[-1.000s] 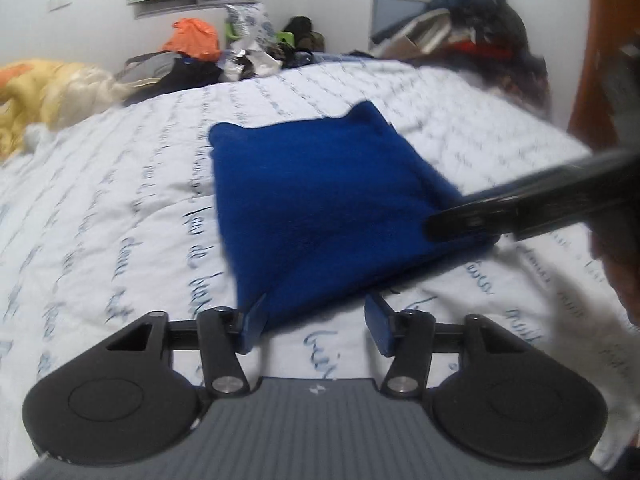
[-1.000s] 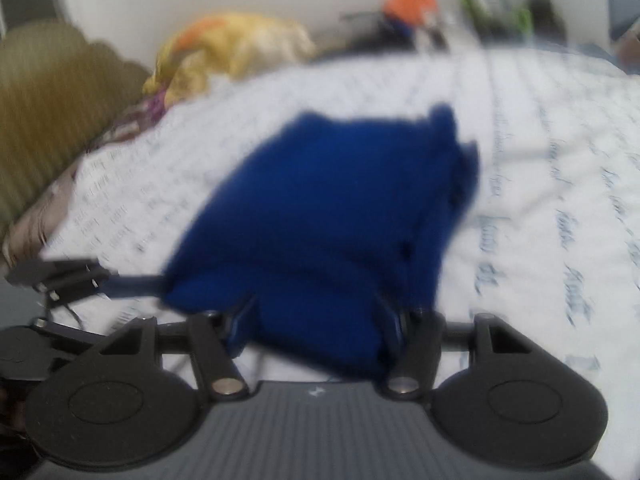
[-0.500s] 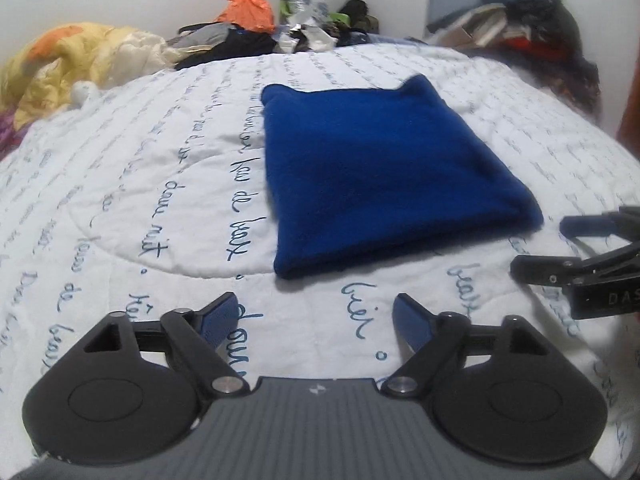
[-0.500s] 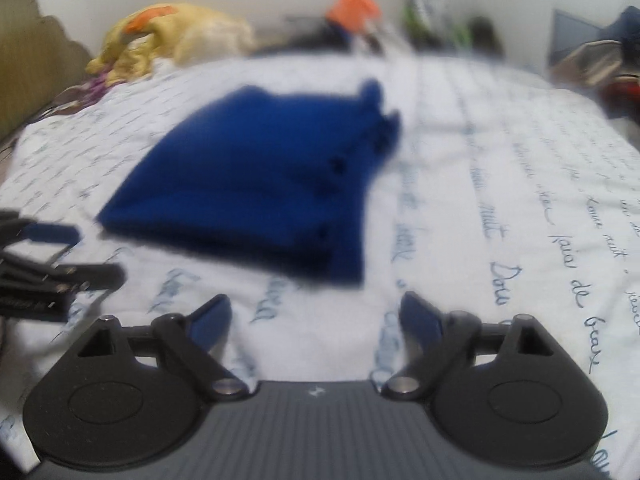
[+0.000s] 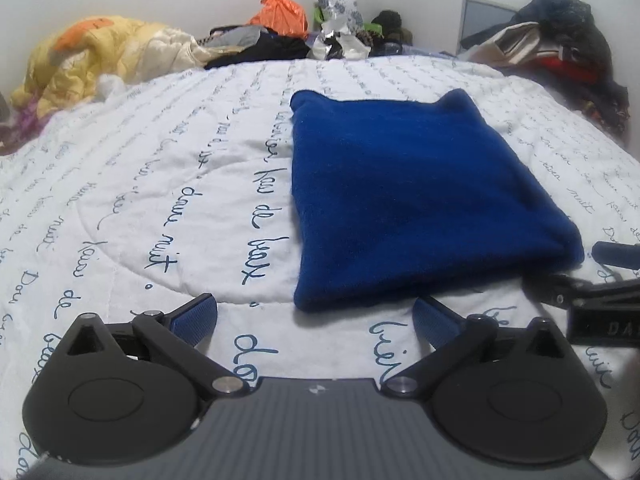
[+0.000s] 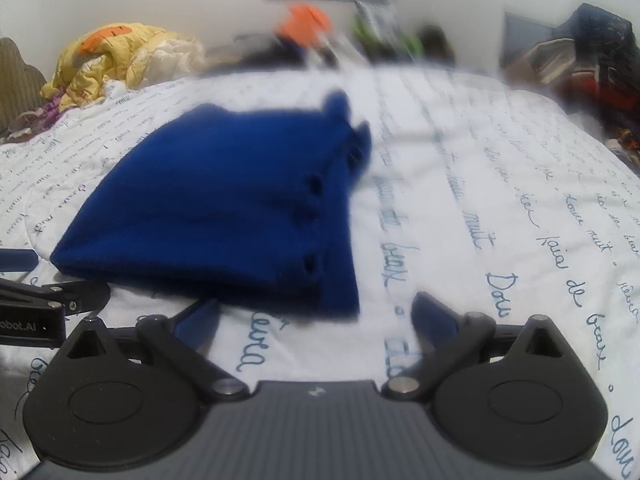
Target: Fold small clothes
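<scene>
Blue fleece garment (image 5: 420,196) folded square, quilted bedspread (image 5: 160,200), both grippers' jaws opening, empty.

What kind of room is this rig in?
Most likely a bedroom: the folded blue garment lies on a quilted bed cover, with a yellow comforter and piled clothes along the walls.
</scene>
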Action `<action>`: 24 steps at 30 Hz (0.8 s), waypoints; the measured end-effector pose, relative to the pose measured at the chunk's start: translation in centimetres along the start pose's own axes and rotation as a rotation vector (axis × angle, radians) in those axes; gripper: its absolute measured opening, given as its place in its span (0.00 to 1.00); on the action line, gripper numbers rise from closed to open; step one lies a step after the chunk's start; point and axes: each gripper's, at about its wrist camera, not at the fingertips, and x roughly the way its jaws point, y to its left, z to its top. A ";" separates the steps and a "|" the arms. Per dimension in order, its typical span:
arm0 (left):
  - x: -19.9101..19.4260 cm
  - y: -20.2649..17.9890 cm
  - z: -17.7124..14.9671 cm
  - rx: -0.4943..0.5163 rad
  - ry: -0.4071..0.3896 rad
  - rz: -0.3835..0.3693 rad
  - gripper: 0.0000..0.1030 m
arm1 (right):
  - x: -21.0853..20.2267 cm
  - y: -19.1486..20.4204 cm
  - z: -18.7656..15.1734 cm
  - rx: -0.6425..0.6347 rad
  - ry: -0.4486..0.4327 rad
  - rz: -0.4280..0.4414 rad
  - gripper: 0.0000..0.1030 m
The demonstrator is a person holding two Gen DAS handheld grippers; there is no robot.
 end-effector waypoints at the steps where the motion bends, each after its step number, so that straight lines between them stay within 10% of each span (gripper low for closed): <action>1: -0.1 0.0 -0.2 -0.001 -0.008 -0.002 1.00 | -0.1 -0.2 0.0 0.013 -0.006 0.008 1.00; 24: -0.4 0.6 -0.4 -0.018 -0.020 -0.027 1.00 | 0.1 0.8 -0.1 -0.016 0.002 -0.021 1.00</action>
